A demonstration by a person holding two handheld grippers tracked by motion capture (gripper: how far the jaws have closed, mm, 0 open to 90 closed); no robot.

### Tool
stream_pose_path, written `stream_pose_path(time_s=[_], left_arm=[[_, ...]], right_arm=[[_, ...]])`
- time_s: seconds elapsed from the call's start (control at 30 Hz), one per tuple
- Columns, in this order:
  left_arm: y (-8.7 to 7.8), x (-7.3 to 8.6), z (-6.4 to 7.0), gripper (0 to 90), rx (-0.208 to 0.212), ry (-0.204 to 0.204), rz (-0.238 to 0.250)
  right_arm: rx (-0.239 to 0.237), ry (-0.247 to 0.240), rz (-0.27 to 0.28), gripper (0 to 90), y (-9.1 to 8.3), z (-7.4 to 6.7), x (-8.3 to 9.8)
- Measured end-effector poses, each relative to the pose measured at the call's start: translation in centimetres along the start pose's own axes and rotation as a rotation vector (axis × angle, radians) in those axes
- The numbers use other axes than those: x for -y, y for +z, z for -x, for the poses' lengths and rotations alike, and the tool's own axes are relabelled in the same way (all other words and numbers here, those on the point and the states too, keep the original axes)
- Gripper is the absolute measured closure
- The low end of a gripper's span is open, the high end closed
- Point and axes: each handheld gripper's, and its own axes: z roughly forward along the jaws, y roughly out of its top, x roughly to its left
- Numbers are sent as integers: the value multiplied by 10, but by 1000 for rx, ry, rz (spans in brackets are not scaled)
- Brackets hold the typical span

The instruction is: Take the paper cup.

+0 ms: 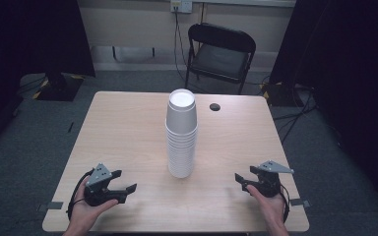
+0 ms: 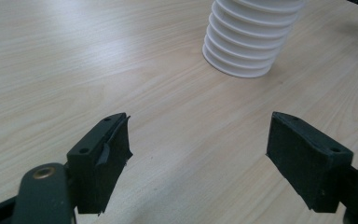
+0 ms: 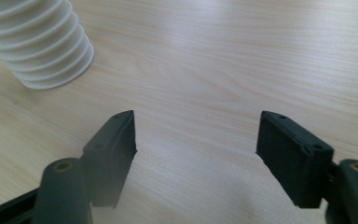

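Observation:
A tall stack of white foam cups [image 1: 181, 135] stands upside down at the middle of the light wooden table [image 1: 123, 123]. My left gripper [image 1: 127, 180] rests in a hand near the front left edge, jaws open and pointing toward the stack with nothing between them. In the left gripper view the left gripper [image 2: 198, 140] spans bare wood, and the stack's ribbed base [image 2: 249, 39] sits ahead to the right. My right gripper [image 1: 241, 182] lies in the other hand at the front right, open and empty. In the right gripper view, the right gripper [image 3: 196, 137] has the stack [image 3: 39, 44] at upper left.
A black folding chair [image 1: 220, 51] stands behind the table's far edge. A round dark cable hole [image 1: 215, 106] sits in the tabletop right of the stack's top. Dark curtains hang at both sides, and cables run along the grey floor.

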Motion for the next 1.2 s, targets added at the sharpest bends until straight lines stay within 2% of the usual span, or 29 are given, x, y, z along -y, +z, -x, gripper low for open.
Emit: stream_pose_path(time_s=[0.13, 0.2, 0.27, 0.33, 0.5, 0.57, 0.6, 0.73, 0.77, 0.97, 1.03, 1.1, 1.2], left_arm=[[1, -1, 0, 209, -5, 6, 6], [1, -2, 1, 209, 11, 11, 10], [1, -3, 1, 210, 23, 13, 15], [1, -3, 1, 209, 15, 14, 24], [2, -5, 2, 210, 6, 29, 41], [2, -6, 3, 214, 15, 27, 39], [2, -6, 4, 223, 19, 39, 43], [3, -6, 6, 223, 24, 38, 39], [3, -5, 7, 223, 22, 43, 36], [-1, -3, 7, 222, 8, 42, 39], [-1, -3, 7, 222, 3, 38, 38], [-1, -4, 6, 222, 5, 46, 40], [1, -3, 6, 222, 7, 48, 27]], right_arm=[[-30, 3, -12, 286, -2, -1, -2], [-58, 20, -25, 251, -3, -3, -3], [-66, 26, -33, 257, -4, -4, -3], [-75, 15, -34, 271, -5, -7, -5], [-109, -18, 1, 308, -9, -12, -14], [-140, -38, 20, 328, -11, -15, -17], [-156, -44, 38, 327, -12, -18, -22], [-153, -63, 65, 322, -16, -24, -31], [-174, -81, 75, 330, -18, -28, -37], [-200, -109, 92, 301, -20, -39, -49], [-189, -115, 96, 256, -22, -42, -55], [-204, -116, 113, 251, -23, -41, -63], [-214, -143, 145, 250, -29, -43, -77]])
